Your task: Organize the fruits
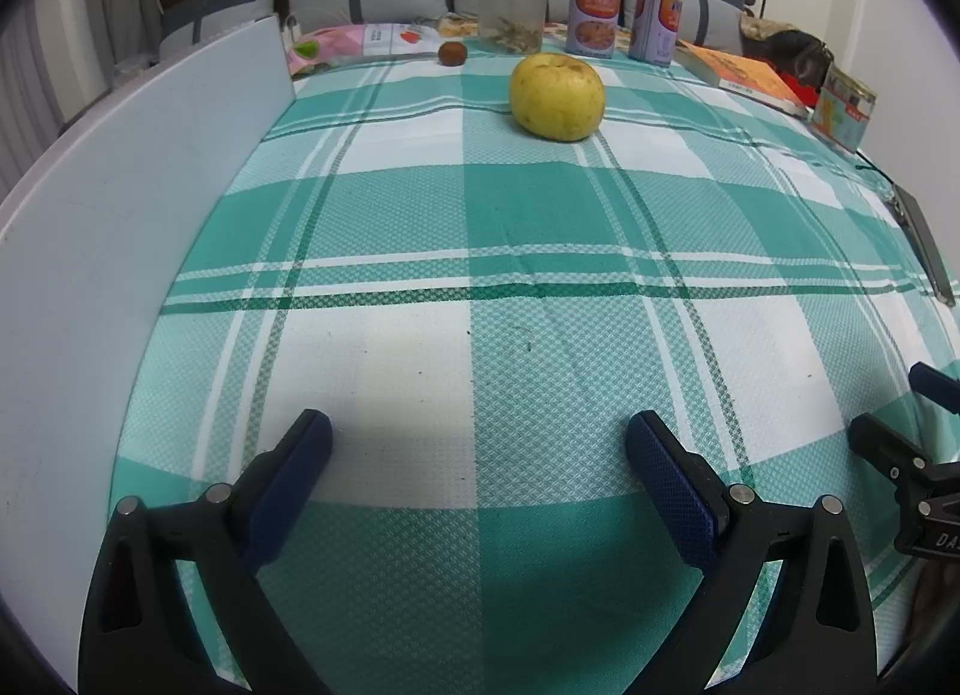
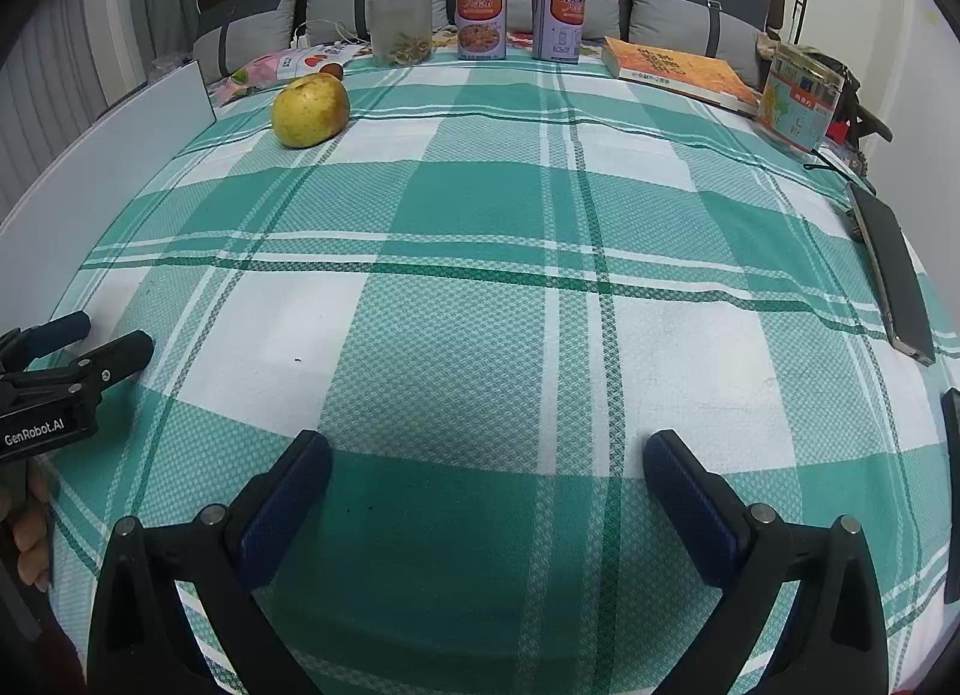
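A large yellow fruit (image 1: 557, 96) with brown speckles sits on the green and white checked cloth (image 1: 480, 275), far ahead of my left gripper (image 1: 478, 431). That gripper is open with nothing between its blue pads. A small brown fruit (image 1: 452, 53) lies behind the yellow one, near the cloth's far edge. In the right wrist view the yellow fruit (image 2: 310, 110) is at the far left, with the small brown fruit (image 2: 333, 69) half hidden behind it. My right gripper (image 2: 487, 446) is open and empty over the near cloth. Each gripper shows at the edge of the other's view.
A white board (image 1: 120, 215) stands along the left side. At the back are a clear jar (image 2: 401, 26), two printed tins (image 2: 480, 20), an orange book (image 2: 678, 71) and another tin (image 2: 798, 95). A dark flat device (image 2: 891, 269) lies at the right edge. Grey cushions line the far side.
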`<state>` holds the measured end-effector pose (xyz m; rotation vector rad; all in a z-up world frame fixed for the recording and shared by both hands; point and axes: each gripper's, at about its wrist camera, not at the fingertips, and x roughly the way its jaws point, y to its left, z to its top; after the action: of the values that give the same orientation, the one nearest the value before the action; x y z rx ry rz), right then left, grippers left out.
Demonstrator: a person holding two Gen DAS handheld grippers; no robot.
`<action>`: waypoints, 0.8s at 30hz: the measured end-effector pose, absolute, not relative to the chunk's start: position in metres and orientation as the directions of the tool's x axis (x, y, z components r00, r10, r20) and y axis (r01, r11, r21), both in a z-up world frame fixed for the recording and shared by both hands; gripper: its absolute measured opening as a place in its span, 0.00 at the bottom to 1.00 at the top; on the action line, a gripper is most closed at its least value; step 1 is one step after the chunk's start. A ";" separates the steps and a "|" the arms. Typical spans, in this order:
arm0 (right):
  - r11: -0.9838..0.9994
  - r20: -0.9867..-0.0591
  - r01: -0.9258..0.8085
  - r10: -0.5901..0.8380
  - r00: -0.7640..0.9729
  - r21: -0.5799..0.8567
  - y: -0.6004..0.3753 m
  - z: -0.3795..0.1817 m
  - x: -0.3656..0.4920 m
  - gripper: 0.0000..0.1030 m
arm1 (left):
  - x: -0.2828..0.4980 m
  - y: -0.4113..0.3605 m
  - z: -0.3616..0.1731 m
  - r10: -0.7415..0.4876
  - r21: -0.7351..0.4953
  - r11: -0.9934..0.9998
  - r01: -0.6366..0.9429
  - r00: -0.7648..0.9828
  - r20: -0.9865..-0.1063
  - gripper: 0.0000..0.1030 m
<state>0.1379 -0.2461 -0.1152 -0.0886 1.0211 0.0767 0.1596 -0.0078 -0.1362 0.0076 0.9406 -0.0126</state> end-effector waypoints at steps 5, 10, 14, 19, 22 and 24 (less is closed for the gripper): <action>0.994 -0.854 -0.106 0.023 0.520 -0.038 -0.246 -0.115 0.138 1.00 | 0.159 -0.008 -0.136 -0.007 0.001 1.000 0.014 0.590 -0.808 0.97; 0.994 -0.854 -0.105 0.023 0.520 -0.038 -0.246 -0.115 0.138 1.00 | 0.159 -0.008 -0.136 -0.007 0.001 1.000 0.014 0.590 -0.808 0.97; 0.994 -0.854 -0.105 0.022 0.520 -0.038 -0.246 -0.115 0.138 1.00 | 0.159 -0.008 -0.137 -0.008 0.000 1.000 0.014 0.589 -0.808 0.97; 0.994 -0.854 -0.105 0.022 0.520 -0.038 -0.246 -0.115 0.139 1.00 | 0.159 -0.007 -0.137 -0.013 -0.004 1.000 0.016 0.589 -0.808 0.97; 0.994 -0.854 -0.105 0.022 0.521 -0.038 -0.246 -0.115 0.139 1.00 | 0.164 -0.004 -0.132 -0.047 -0.023 0.998 0.051 0.561 -0.827 0.96; 0.994 -0.854 -0.105 0.022 0.521 -0.038 -0.246 -0.115 0.139 1.00 | 0.177 0.002 -0.124 -0.083 -0.056 0.996 0.068 0.529 -0.844 0.95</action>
<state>0.1385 -0.2460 -0.1150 -0.0887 1.0208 0.0761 0.1772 0.0022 -0.1238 -0.0165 1.0091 -0.0901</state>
